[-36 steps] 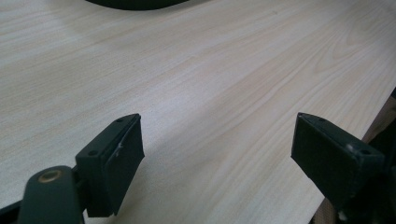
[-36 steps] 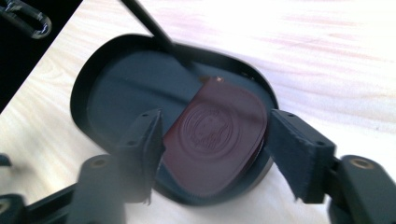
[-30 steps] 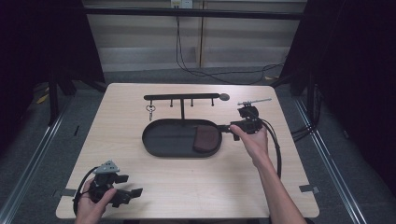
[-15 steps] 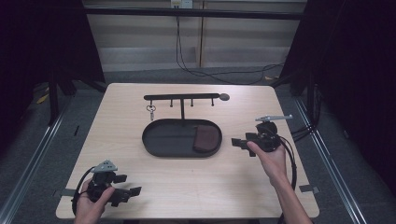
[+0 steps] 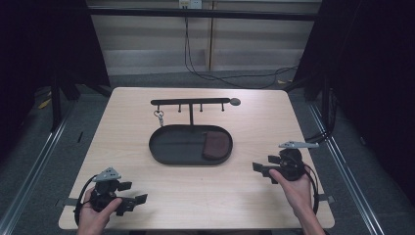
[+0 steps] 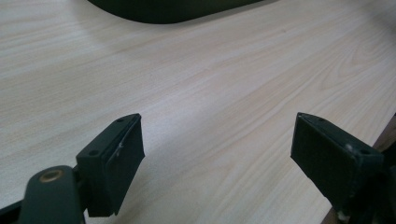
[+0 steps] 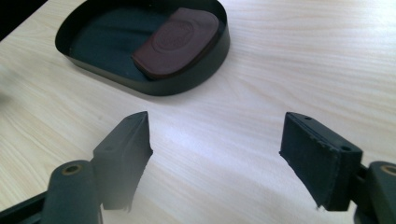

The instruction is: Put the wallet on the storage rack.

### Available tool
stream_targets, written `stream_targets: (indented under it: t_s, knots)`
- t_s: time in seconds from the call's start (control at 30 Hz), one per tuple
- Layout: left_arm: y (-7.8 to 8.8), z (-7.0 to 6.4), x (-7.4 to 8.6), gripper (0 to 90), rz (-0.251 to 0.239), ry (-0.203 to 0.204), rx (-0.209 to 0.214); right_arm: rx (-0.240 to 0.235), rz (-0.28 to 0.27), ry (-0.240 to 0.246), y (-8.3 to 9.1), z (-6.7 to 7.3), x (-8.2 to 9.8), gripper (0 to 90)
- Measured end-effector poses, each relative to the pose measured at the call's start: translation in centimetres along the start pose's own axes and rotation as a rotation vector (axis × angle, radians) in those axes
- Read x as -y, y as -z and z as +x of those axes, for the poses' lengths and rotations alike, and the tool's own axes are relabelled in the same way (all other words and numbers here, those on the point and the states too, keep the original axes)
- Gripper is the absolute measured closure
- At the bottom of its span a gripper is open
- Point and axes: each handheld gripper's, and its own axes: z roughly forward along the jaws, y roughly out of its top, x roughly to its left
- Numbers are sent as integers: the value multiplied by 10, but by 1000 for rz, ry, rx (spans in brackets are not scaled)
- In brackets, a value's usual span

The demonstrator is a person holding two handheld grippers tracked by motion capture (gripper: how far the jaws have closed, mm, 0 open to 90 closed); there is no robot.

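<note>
A black oval tray lies at the table's middle with a brown pouch flat in its right end. My right gripper hovers at the near right, well clear of the tray and pointing toward it. Its jaws have just been opening and nothing is between them. In the right gripper view the gripper stands wide over bare wood, with the tray and pouch ahead. My left gripper rests open at the near left corner. In its own view the left gripper holds nothing.
Behind the tray stands a black rack with several hooks, and a key ring hangs from its left hook. The table's near edge runs just below both hands. Cables trail from each gripper.
My right gripper has drawn back from the tray's right end to the near right of the table, and its jaws stand wider. The pouch stays in the tray. The left hand has not moved.
</note>
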Motion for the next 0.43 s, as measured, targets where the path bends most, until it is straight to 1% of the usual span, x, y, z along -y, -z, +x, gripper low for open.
stream_targets:
  t_s: [0.03, 0.07, 0.13, 0.17, 0.2, 0.23, 0.27, 0.3, 0.33, 0.4, 0.43]
  knots:
    - [0, 0, 0, 171, 0, 0, -2, -3, 1, -1, 1, -1, 4, 232]
    - [0, -1, 0, 171, -1, 1, -3, 6, 5, -7, 2, -1, 8, 231]
    - [0, 0, 0, 171, 2, -1, -1, 18, 1, 0, 5, -1, 16, 230]
    - [0, 0, 0, 171, 3, 1, 7, 17, 2, -3, 6, -1, 19, 229]
    - [0, 0, 0, 171, 0, 6, 10, 30, -4, -2, 10, -2, 27, 228]
    - [0, 1, 0, 171, -5, 14, 11, 30, -4, -2, 10, -2, 27, 228]
    - [0, 1, 0, 171, 1, 19, 9, 41, -11, -1, 11, -3, 32, 231]
    - [-1, 2, 0, 171, 7, 22, 10, 69, -30, 1, 13, -3, 37, 231]
    - [-1, 2, 0, 172, 13, 24, 10, 85, -39, 9, 13, -5, 41, 226]
    - [-2, 1, 0, 173, 15, 19, 8, 82, -29, -16, 11, -11, 46, 224]
    - [-2, 1, 0, 173, 20, 14, 7, 78, -6, -39, 5, -17, 48, 222]
